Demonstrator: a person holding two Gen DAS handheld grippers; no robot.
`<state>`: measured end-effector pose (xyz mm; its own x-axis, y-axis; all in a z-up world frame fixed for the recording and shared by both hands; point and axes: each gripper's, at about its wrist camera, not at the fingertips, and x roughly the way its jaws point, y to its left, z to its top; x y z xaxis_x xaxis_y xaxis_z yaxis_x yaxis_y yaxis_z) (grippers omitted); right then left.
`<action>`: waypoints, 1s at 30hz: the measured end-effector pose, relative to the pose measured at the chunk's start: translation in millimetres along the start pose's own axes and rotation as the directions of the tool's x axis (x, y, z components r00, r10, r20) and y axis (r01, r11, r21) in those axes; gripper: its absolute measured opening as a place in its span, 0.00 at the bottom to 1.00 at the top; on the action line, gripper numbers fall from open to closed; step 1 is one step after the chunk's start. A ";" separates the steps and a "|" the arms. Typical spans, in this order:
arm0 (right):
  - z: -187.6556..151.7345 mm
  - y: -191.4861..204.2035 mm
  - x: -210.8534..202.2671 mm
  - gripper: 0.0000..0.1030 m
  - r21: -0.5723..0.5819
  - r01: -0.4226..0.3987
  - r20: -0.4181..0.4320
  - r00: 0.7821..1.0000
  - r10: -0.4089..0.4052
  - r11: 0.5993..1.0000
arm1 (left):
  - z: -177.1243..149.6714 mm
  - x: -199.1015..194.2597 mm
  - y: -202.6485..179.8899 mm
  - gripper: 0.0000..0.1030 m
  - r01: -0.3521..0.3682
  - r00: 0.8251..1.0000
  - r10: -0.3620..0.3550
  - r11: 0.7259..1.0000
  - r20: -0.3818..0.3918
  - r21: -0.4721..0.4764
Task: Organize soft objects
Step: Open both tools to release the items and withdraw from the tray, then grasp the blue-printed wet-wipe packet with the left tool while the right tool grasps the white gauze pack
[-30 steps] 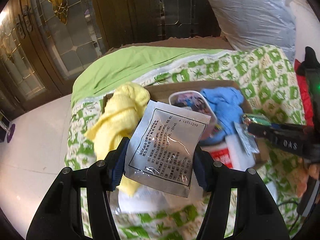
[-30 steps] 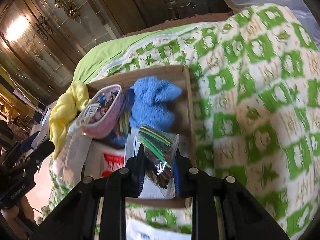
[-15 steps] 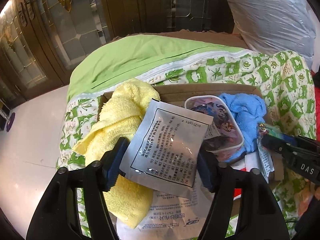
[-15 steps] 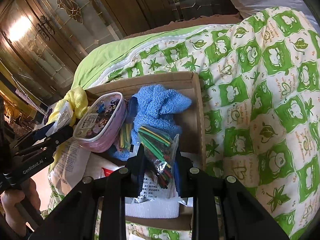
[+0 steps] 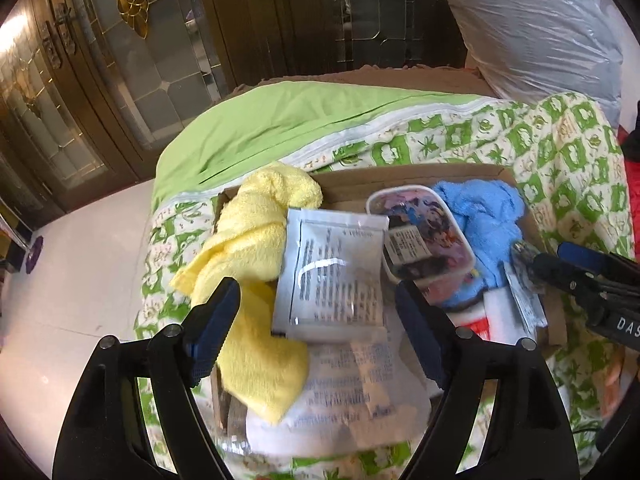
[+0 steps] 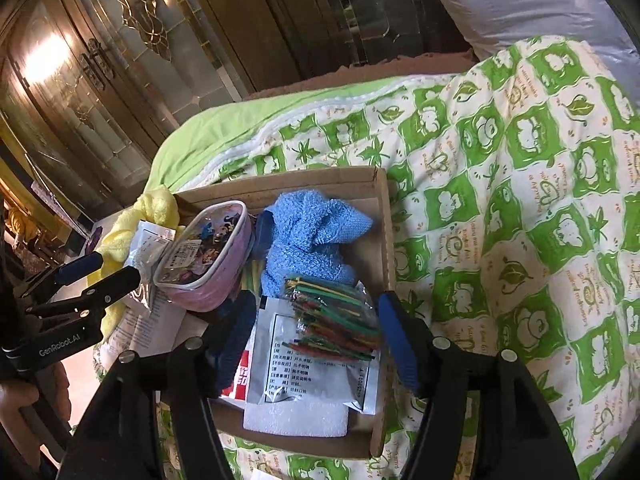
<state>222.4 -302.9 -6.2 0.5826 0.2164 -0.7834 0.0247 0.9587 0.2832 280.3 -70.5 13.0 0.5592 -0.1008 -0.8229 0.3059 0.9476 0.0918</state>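
Note:
A cardboard box point(image 6: 382, 216) lies on the bed. It holds a blue towel point(image 6: 308, 240), a pink cartoon pouch point(image 6: 204, 260) and a yellow towel point(image 5: 256, 240). My left gripper point(image 5: 316, 320) is open; the silver foil packet point(image 5: 336, 276) lies loose between its fingers on the box contents. My right gripper point(image 6: 316, 328) is open; the clear bag of coloured sticks point(image 6: 332, 320) rests between its fingers on a white printed packet point(image 6: 316, 376). In the left wrist view the right gripper point(image 5: 584, 276) shows at the right, and the blue towel point(image 5: 484, 216) and pouch point(image 5: 424, 236) show too.
The box sits on a green-and-white patterned quilt point(image 6: 520, 208) with a plain green sheet point(image 5: 288, 120) behind. A large plastic-wrapped pillow point(image 5: 532, 28) is at the back right. Wood-and-glass cabinet doors point(image 5: 120, 60) stand behind. White floor point(image 5: 72, 280) lies to the left.
Both grippers have opened. The foil packet left the left gripper and lies on the box contents. The bag of sticks left the right gripper and lies on the white packet.

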 end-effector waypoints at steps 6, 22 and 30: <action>-22.7 -5.6 -17.9 0.67 0.024 -0.023 -0.007 1.000 0.023 0.999 | -40.9 -18.4 -18.4 0.78 0.004 1.000 -0.004 1.000 0.002 0.026; -82.3 -6.2 -38.6 0.68 0.000 -0.016 -0.083 0.996 0.016 1.000 | -120.6 -63.5 -60.6 0.78 0.039 0.999 -0.040 0.995 0.006 0.087; -104.7 -7.5 -40.6 0.68 -0.020 -0.012 -0.168 0.986 0.008 1.000 | -153.8 -72.4 -75.9 0.78 0.177 0.983 -0.168 0.977 -0.078 0.122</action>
<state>113.5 -299.6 -34.5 0.4380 0.2521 -0.8629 0.0020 0.9596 0.2813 98.1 -88.6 -20.5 0.4382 -0.2348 -0.8677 0.4916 0.8707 0.0127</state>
